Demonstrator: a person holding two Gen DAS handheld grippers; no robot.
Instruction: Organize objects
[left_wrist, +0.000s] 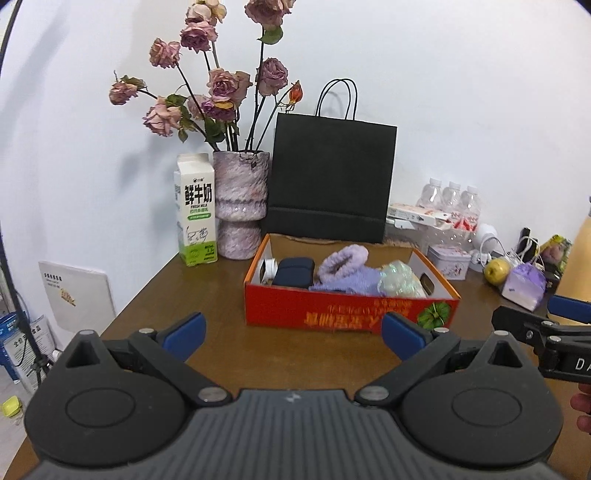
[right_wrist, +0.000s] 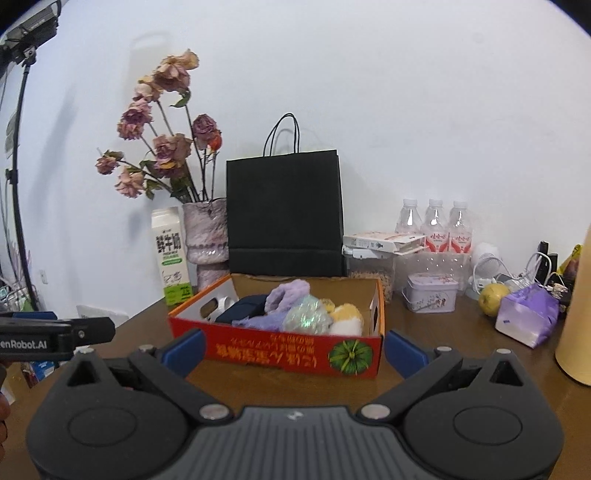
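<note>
A red cardboard box (left_wrist: 343, 314) (right_wrist: 280, 347) stands open on the brown table. Inside lie a dark blue case (left_wrist: 294, 272) (right_wrist: 243, 307), a purple fluffy item (left_wrist: 343, 266) (right_wrist: 284, 299), an iridescent wrapped item (left_wrist: 400, 280) (right_wrist: 308, 314) and, in the right wrist view, a yellow and white plush (right_wrist: 347, 319). My left gripper (left_wrist: 293, 334) is open in front of the box, empty. My right gripper (right_wrist: 293, 347) is also open, its blue pads to either side of the box's front wall without touching. Each gripper shows at the edge of the other's view.
Behind the box stand a black paper bag (left_wrist: 330, 181) (right_wrist: 284, 218), a vase of dried roses (left_wrist: 240, 206) (right_wrist: 205, 236) and a milk carton (left_wrist: 195, 210) (right_wrist: 171, 254). To the right are water bottles (right_wrist: 436, 229), a small tin (right_wrist: 430, 293), a yellow-green fruit (right_wrist: 493, 295) and a purple pouch (right_wrist: 526, 317).
</note>
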